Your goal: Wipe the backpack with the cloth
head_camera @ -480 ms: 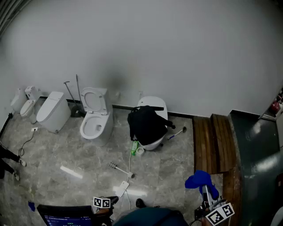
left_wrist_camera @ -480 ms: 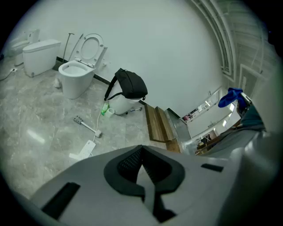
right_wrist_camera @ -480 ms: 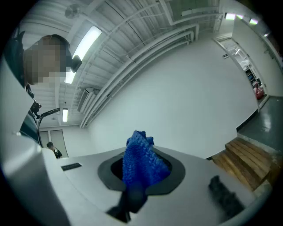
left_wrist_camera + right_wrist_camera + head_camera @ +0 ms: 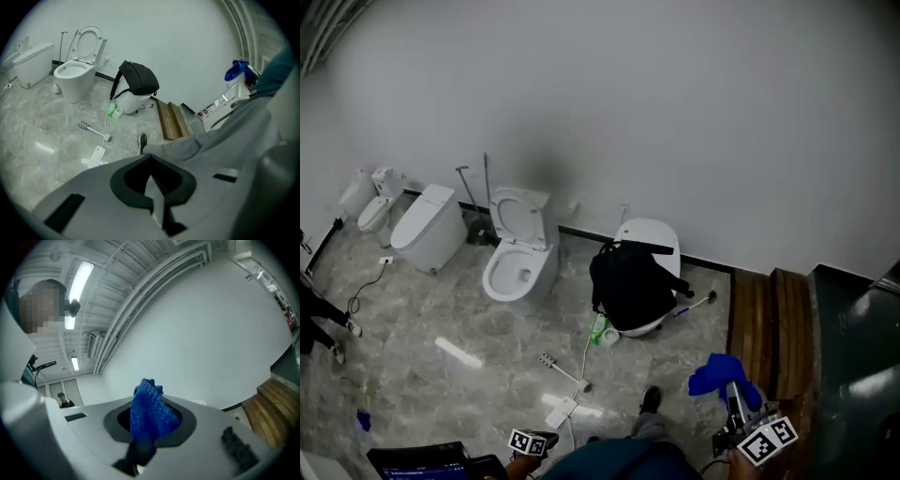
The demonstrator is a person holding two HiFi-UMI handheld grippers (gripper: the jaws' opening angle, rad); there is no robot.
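One black backpack point(image 4: 630, 281), slumped over a toilet point(image 4: 654, 232). One bunched blue cloth point(image 4: 150, 413) pinched in right claw point(image 4: 147, 397); left claw point(image 4: 151, 164) closed, empty.

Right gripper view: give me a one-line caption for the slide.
Right gripper shut on a blue cloth, with a white wall and a lit ceiling light behind.

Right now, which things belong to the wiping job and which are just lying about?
Job: backpack on a white toilet; blue cloth held in the right gripper.
Lying about: open toilet, green bottle, power strip, brush, wooden boards.
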